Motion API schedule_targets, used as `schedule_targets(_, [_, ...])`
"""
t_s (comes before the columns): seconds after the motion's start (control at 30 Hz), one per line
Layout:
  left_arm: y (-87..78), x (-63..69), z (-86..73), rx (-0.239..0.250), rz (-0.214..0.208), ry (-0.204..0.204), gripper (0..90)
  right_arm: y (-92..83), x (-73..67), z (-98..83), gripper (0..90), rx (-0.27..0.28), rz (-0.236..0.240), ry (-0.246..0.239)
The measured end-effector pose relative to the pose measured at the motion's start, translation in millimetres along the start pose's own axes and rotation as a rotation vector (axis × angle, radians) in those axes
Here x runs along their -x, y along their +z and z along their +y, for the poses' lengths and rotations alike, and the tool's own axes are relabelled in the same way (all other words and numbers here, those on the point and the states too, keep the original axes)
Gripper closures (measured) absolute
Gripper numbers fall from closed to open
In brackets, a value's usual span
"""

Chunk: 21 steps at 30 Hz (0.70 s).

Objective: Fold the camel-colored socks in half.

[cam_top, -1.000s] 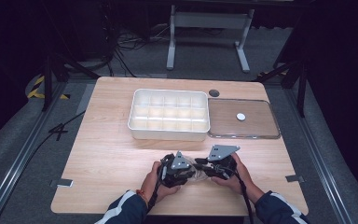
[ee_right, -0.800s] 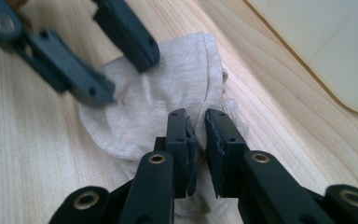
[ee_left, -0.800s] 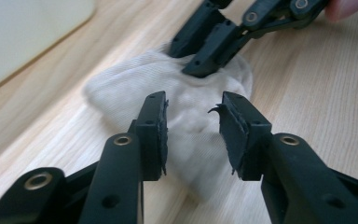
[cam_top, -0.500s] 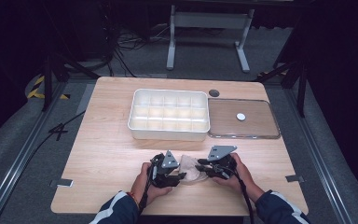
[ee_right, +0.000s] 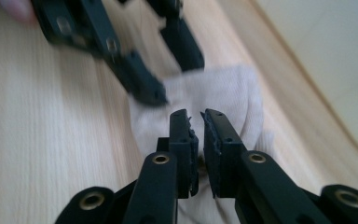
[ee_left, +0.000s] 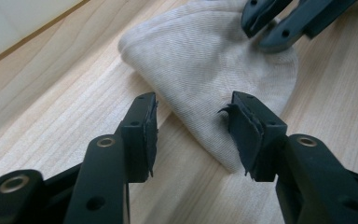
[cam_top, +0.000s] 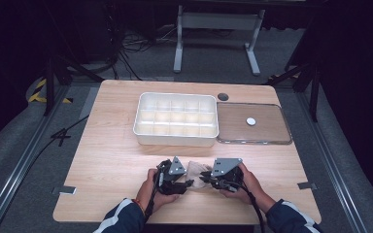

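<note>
Two tools: right [ee_right: 197, 122] pinches the cream cloth [ee_left: 209, 60]; left [ee_left: 193, 123] gapes, just widened.

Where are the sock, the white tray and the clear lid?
sock [ee_left: 209, 60], left gripper view, middle of the knit fabric.
white tray [cam_top: 176, 139], high view, near outer wall.
clear lid [cam_top: 267, 127], high view, bare panel right of the white disc.

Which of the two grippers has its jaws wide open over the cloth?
The left gripper: its jaws stand apart over the cloth, while the right gripper is nearly closed.
</note>
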<state>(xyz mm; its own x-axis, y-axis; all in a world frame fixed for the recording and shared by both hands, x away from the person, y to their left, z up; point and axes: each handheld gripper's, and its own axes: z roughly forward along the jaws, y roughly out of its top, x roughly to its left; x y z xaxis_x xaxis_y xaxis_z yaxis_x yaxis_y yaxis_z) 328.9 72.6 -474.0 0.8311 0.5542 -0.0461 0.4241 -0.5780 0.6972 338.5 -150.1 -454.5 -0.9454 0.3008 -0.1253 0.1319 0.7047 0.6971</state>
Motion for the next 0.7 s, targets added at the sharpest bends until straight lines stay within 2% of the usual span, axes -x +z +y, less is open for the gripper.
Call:
schedule_targets(0.1, [-0.3,0.8,1.6,-0.008,0.013,0.026,51.3,2.9,3.1,-7.5,80.8,-0.03,0.02,0.015])
schedule_targets(0.17, [-0.6,-0.2,2.2,-0.014,0.008,0.02,50.5,4.5,5.1,-9.1,80.9,-0.026,0.027,0.027])
schedule_targets(0.47, [-7.6,-8.5,-0.3,-0.052,-0.067,-0.064,45.2,7.1,6.5,-10.8,81.1,-0.012,0.028,0.06])
schedule_targets(0.57, [-2.7,-4.6,-1.0,-0.045,-0.057,-0.072,41.7,7.3,5.9,-10.3,81.0,-0.014,0.023,0.058])
schedule_targets(0.7, [-1.0,-2.0,0.3,-0.049,-0.032,-0.055,42.4,6.3,4.7,-8.4,77.6,-0.024,0.012,0.06])
